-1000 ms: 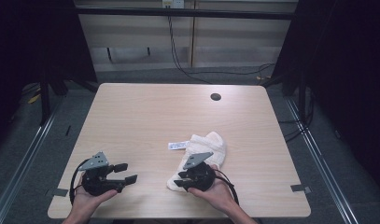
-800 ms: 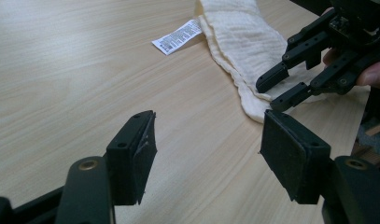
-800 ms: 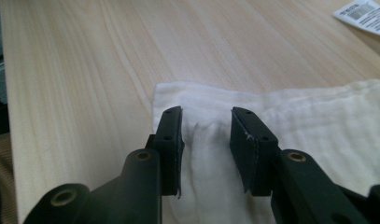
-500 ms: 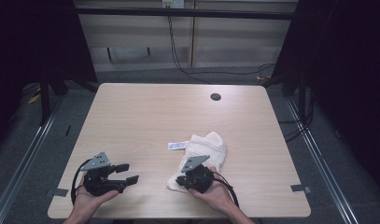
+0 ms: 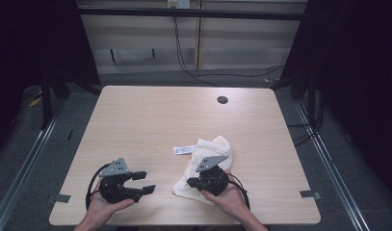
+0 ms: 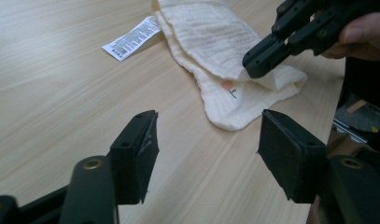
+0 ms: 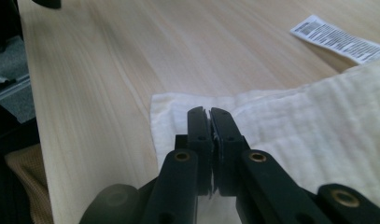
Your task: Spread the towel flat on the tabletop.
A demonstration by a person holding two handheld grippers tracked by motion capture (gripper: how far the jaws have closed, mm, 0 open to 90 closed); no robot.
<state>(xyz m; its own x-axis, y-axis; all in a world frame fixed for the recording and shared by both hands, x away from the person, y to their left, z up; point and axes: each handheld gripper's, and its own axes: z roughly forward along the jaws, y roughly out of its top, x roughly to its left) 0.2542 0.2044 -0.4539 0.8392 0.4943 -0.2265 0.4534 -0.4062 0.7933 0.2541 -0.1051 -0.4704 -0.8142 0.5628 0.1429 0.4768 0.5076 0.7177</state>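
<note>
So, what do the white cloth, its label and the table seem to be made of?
Cloth: likely soft woven cotton, gauze-like; matte, with fine crinkled ribs and layered folds. Label: thin white tag with printed text, probably satin or paper-like fabric; it lies flat. Table: pale wood-grain top, likely laminate; smooth, with a faint sheen.

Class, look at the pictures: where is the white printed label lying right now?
In the high view the label lies flat on the table, near its middle, at the far left edge of the cream cloth, beyond the right gripper.
</note>
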